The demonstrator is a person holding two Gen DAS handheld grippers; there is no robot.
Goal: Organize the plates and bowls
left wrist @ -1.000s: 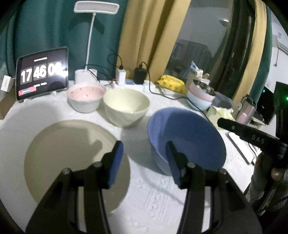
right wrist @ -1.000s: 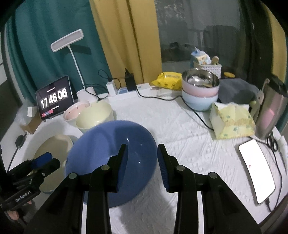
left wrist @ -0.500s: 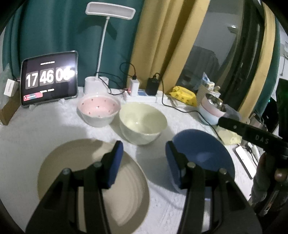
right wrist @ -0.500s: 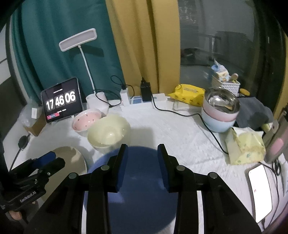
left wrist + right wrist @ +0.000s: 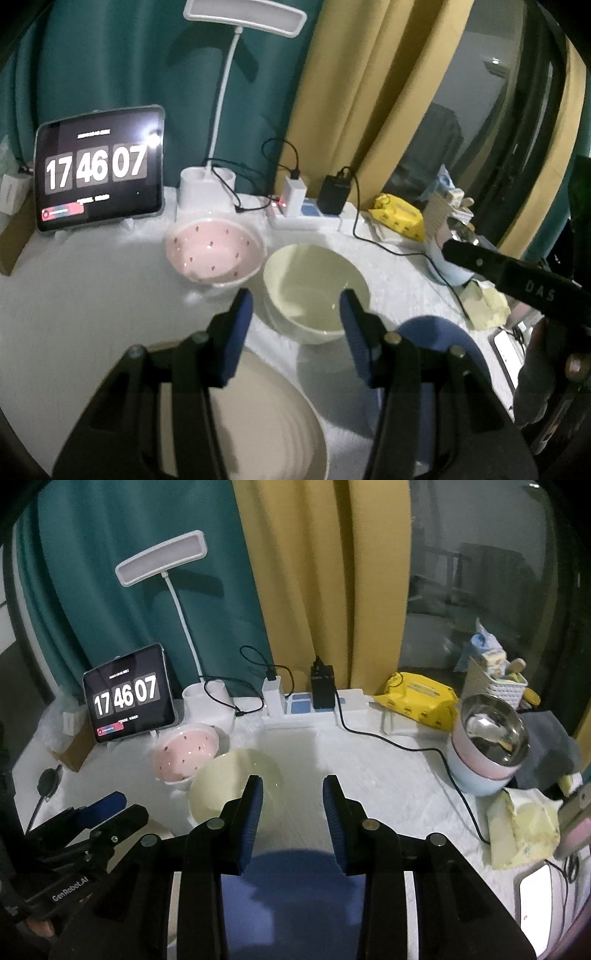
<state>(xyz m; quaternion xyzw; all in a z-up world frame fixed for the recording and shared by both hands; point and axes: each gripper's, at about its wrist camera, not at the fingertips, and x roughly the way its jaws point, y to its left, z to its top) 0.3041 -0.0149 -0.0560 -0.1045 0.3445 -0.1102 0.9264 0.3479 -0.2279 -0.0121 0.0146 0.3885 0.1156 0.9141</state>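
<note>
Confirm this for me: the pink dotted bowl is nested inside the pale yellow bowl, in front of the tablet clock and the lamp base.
Not quite. The pink dotted bowl is not nested inside the pale yellow bowl; it stands on the table beside it, as both wrist views show. The rest holds: both bowls sit in front of the tablet clock and the lamp base.

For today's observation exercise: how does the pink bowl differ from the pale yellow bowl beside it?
The pink bowl has dark speckles inside; the pale yellow bowl is plain. The pink bowl looks shallower, the pale yellow bowl deeper with taller walls. The pink bowl sits nearer the tablet clock, the pale yellow bowl nearer the grippers. Both stand upright and empty on the white tablecloth, side by side.
</note>
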